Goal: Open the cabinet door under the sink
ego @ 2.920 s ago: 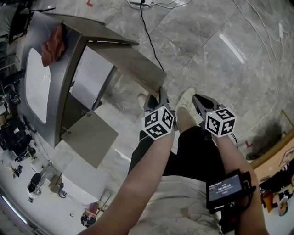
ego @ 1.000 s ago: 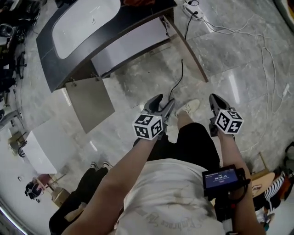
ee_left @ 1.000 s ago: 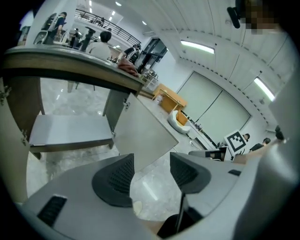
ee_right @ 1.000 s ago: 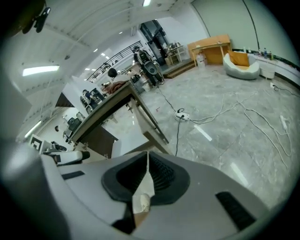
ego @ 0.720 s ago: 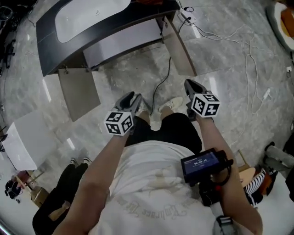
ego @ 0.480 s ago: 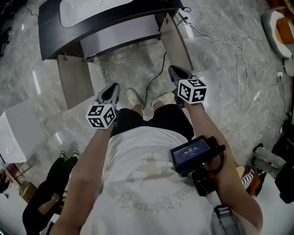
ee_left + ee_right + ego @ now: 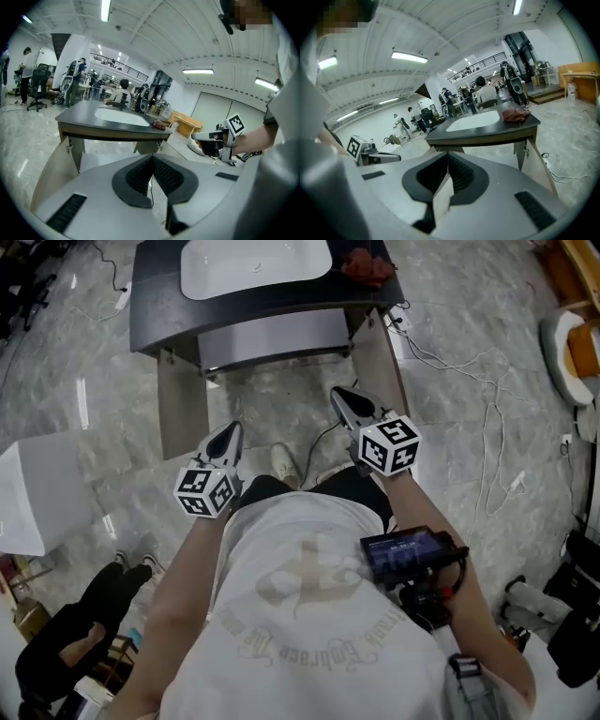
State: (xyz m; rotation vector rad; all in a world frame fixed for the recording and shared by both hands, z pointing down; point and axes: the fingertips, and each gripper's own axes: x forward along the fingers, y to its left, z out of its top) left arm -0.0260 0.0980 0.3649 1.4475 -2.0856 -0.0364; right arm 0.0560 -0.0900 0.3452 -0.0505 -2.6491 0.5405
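Grey marble floor lay under the sink, whose cabinet doors stood swung open. Away from them, the left gripper had just closed on nothing, and the right gripper sat pinched together, empty.

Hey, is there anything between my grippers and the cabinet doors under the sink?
Nothing solid. Between the left gripper and right gripper and the cabinet's left door and right door, both already open, lies only floor with a thin black cable.

No text is legible: the display behind the jaws of the right gripper shows unreadable digits, and the cursive print on the shirt, further behind, is too blurred.
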